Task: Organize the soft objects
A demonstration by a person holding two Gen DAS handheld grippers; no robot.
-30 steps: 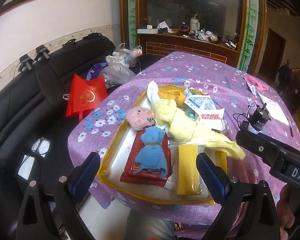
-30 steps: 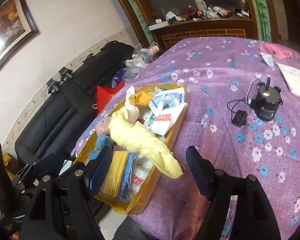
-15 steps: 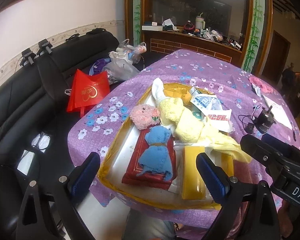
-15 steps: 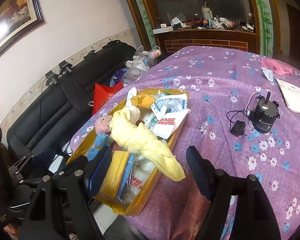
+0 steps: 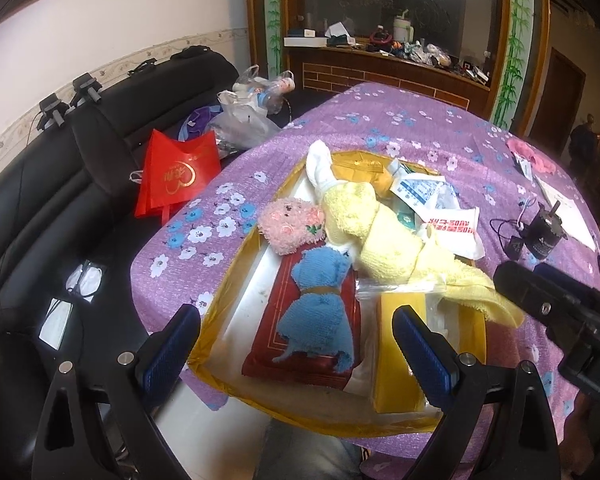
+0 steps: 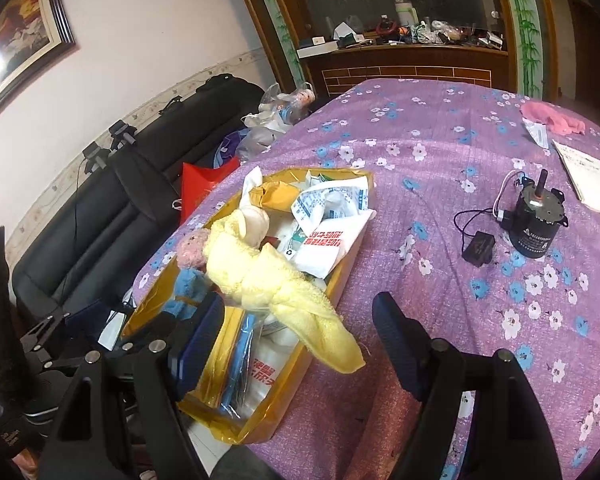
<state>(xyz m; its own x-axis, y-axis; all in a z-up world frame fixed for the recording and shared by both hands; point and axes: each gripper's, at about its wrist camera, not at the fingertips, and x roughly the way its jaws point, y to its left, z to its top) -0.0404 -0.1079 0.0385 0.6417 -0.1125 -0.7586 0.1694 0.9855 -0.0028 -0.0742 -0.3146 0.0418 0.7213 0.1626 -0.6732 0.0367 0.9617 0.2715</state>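
Observation:
A gold tray [image 5: 236, 276] sits on the near corner of the purple flowered table. In it a blue towel doll [image 5: 320, 312] lies on a red box [image 5: 300, 360], with a pink plush [image 5: 292, 226] behind it. A rolled yellow towel [image 5: 400, 248] lies across the tray, and its loose end [image 6: 332, 340] hangs over the right rim. My left gripper [image 5: 296, 356] is open above the tray's near end, and the blue doll shows between its fingers. My right gripper [image 6: 300, 344] is open above the towel's loose end and holds nothing.
Printed packets [image 6: 328, 236] and a yellow box [image 5: 400, 344] fill the rest of the tray. A black motor [image 6: 534, 226] with a wired adapter [image 6: 478, 248], papers [image 6: 588, 176] and a pink cloth [image 6: 552, 118] lie on the table's right side. A black sofa [image 5: 60, 200] holding a red bag [image 5: 176, 172] stands to the left.
My left gripper has come slightly nearer and lower over the tray, so the blue doll looks larger. The right gripper has hardly moved. Nothing in the tray has shifted.

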